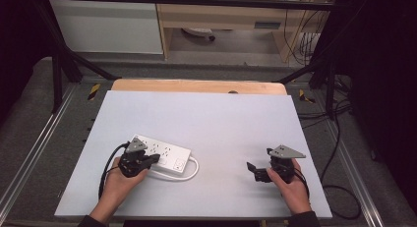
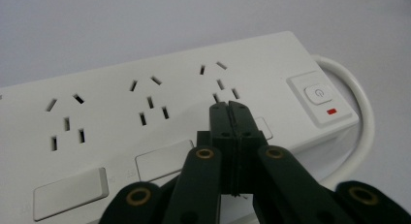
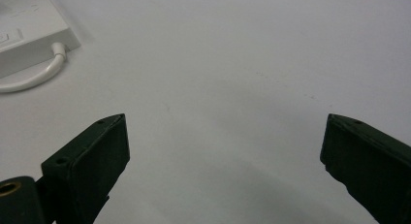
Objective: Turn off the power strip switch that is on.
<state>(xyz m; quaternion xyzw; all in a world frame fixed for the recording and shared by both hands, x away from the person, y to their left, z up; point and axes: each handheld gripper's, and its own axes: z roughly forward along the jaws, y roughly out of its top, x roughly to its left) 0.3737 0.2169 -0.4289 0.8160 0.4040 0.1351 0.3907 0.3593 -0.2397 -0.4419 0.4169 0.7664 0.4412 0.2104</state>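
Left gripper (image 2: 229, 112) pinched together over power strip (image 2: 160, 117) at lower left, white cord (image 1: 189, 172) looped beside, right gripper (image 3: 223, 151) spread wide above bare table (image 1: 221, 124), lower right.

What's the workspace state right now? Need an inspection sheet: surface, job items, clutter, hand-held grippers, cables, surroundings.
Surface: pale grey tabletop, bare apart from the items below; wooden edge at the far side.
Job's things: white power strip lying flat at the near left, sockets up, with a power button and a red indicator at one end.
Clutter: nothing seen.
Grippers: left hand-held gripper jaws closed together, tips over the strip's top face near a socket; right hand-held gripper jaws wide apart over bare table, holding nothing.
Cables: strip's white cord loops beside it; black cables on the floor at the right.
Surroundings: black frame, cabinets beyond the table.
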